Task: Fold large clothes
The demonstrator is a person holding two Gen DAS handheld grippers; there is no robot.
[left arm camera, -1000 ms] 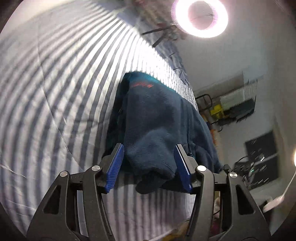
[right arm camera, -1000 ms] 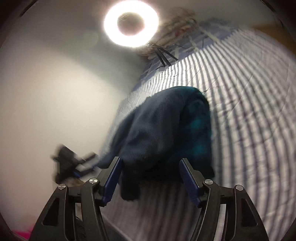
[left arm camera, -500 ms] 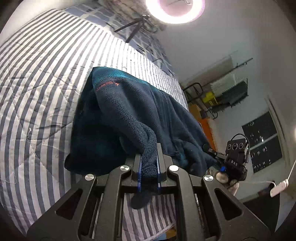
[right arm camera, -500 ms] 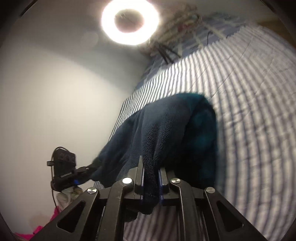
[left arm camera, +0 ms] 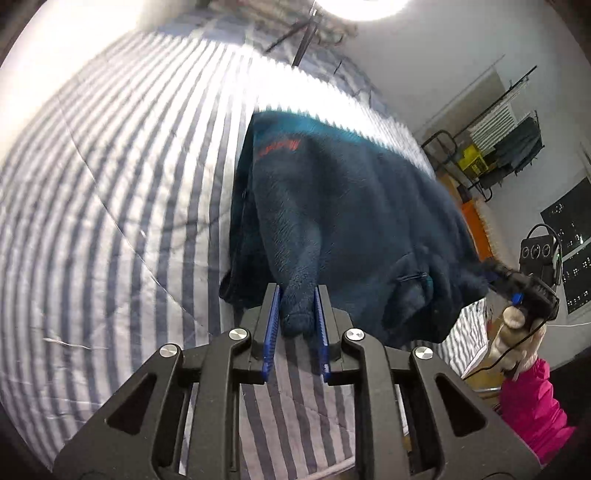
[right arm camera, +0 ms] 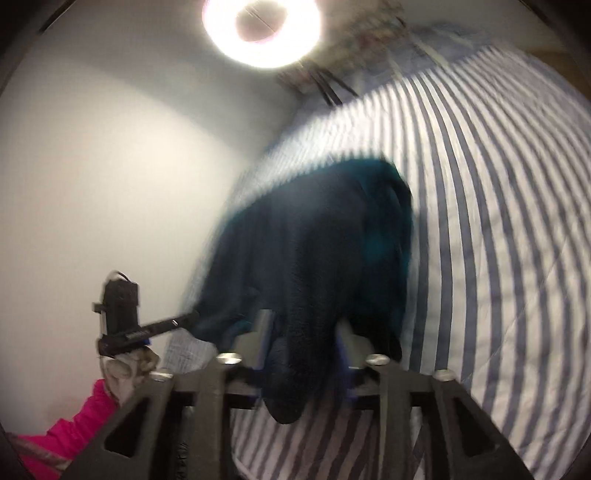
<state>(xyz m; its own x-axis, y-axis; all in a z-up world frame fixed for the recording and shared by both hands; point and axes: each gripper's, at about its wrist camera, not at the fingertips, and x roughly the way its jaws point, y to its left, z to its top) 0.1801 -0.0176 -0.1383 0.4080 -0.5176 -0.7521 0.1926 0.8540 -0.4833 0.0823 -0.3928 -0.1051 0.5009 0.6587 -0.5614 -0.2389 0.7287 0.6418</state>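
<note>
A dark blue fleece jacket (left arm camera: 343, 206) with a red logo and a teal collar lies on a striped bedspread (left arm camera: 110, 192). My left gripper (left arm camera: 297, 310) has its blue pads close on a fold of the jacket's near edge, with a small gap around the cloth. In the right wrist view the jacket (right arm camera: 317, 243) hangs dark and blurred. My right gripper (right arm camera: 303, 332) has a thick fold of fleece between its jaws, which stand a little apart. The right gripper also shows at the jacket's far corner in the left wrist view (left arm camera: 517, 284).
A ring light (right arm camera: 260, 31) on a stand shines at the head of the bed. A metal rack (left arm camera: 491, 155) with boxes and clothes stands by the right wall. The person's pink sleeve (left arm camera: 532, 406) is at the bed's right edge. A white wall (right arm camera: 110, 166) is left of the bed.
Both grippers closed on the jacket's near edge from wide open; now their jaws have parted slightly around the folds. The jacket's near edge has shifted with them.
</note>
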